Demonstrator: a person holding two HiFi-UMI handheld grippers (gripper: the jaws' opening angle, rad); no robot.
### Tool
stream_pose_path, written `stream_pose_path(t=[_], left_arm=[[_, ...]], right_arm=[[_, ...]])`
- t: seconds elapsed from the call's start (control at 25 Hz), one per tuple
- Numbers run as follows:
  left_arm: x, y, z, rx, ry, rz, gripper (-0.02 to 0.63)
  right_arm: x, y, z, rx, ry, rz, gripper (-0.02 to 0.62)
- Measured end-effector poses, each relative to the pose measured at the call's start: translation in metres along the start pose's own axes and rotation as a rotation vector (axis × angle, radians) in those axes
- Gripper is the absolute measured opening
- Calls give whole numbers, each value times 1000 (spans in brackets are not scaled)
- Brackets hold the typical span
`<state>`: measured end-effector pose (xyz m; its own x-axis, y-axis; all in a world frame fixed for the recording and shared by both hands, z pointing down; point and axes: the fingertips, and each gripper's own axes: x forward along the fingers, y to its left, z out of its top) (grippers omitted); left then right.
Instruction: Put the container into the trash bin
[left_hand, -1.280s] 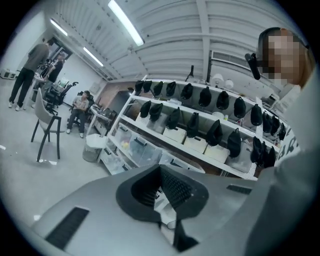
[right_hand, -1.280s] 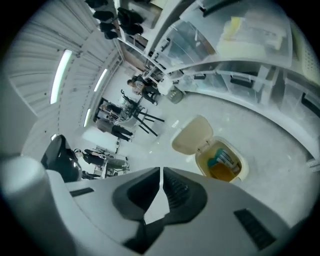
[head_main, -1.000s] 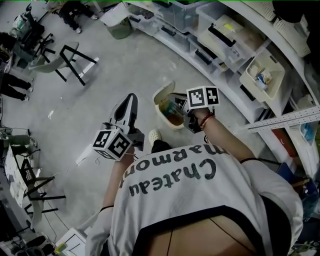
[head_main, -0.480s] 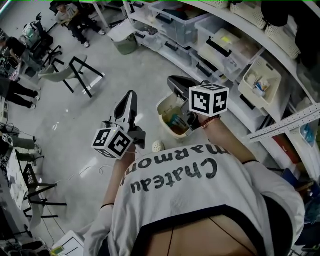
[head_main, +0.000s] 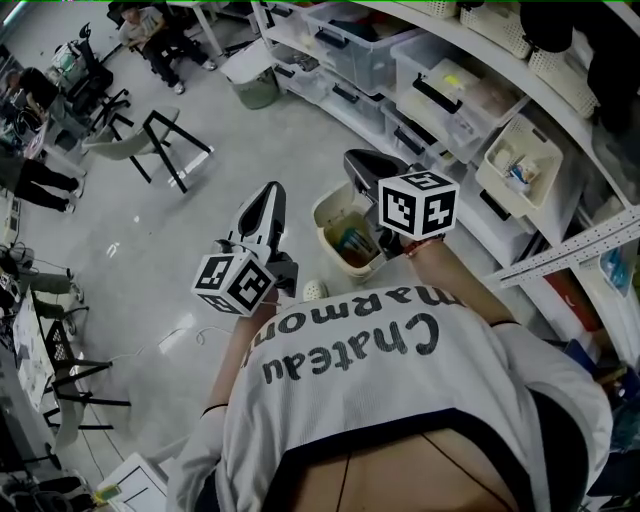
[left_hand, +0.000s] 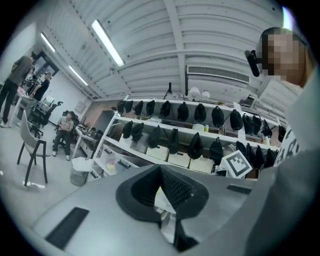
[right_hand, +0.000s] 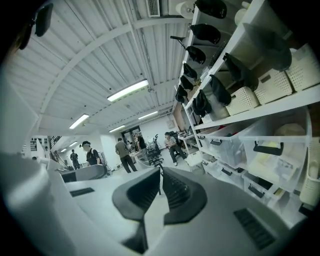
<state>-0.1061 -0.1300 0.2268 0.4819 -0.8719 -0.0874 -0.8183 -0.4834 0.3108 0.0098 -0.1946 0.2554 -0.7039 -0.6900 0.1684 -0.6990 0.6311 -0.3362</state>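
The cream trash bin (head_main: 326, 212) stands open on the floor in front of the shelves, with blue and orange items inside; I cannot tell which of them is the container. My right gripper (head_main: 352, 158) hovers over the bin's far rim, shut and empty; in the right gripper view my right gripper (right_hand: 160, 172) points across the room. My left gripper (head_main: 272, 190) is to the bin's left, held above the floor. In the left gripper view my left gripper (left_hand: 161, 167) is shut with nothing in it, and it faces shelves of black caps.
Shelving with clear storage boxes (head_main: 345, 40) and cream baskets (head_main: 525, 150) curves along the right. A grey chair (head_main: 125, 140) and a small green bin (head_main: 250, 85) stand on the floor further off. People (right_hand: 125, 155) stand and sit across the room.
My right gripper has swung up from down by the bin to above its far rim. My left gripper shifted slightly right. The head view has moved forward over the bin.
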Motion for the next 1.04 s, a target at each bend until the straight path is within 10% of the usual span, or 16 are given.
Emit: stream_pose_path(t=[1.04], left_arm=[[-11,-22,-28,-24,9,34,21]], right_arm=[[-21,-12,-30,14,55,12,35]])
